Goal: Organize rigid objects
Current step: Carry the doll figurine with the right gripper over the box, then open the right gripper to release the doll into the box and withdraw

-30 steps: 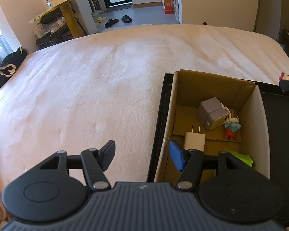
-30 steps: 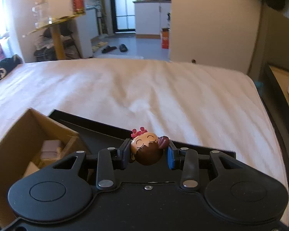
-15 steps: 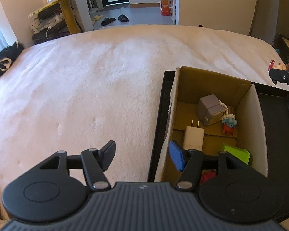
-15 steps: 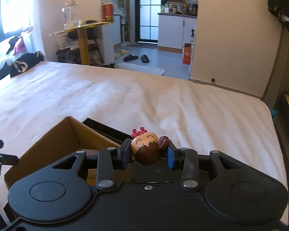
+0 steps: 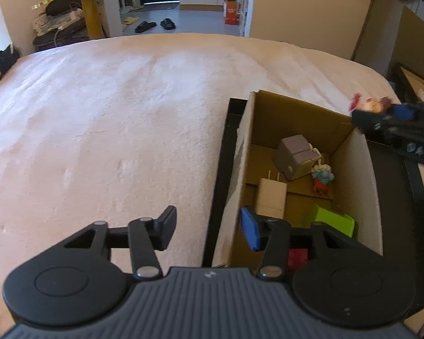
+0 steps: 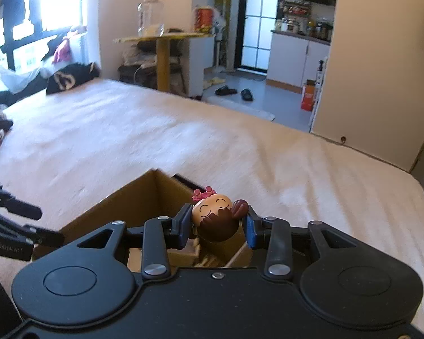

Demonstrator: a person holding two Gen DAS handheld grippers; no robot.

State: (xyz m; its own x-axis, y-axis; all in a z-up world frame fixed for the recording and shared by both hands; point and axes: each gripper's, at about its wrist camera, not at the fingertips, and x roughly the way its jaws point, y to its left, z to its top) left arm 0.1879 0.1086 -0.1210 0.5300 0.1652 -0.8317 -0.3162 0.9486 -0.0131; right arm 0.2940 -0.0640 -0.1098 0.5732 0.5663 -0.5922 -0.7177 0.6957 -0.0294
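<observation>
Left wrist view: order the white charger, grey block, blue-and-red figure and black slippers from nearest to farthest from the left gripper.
1. White charger, in the cardboard box, just beyond the left gripper.
2. Blue-and-red figure and grey block, deeper in the box; too close to call.
3. Black slippers, on the floor past the bed.

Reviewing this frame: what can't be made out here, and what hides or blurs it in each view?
- Red object in the cardboard box: left wrist view, mostly hidden behind the left gripper.
- Doll head in the right gripper: motion-blurred in the left view; sharp in the right view.
- Box contents: right wrist view, covered by the gripper body and the doll head.
- Left gripper: cut off by the left edge, jaws unseen there.
</observation>
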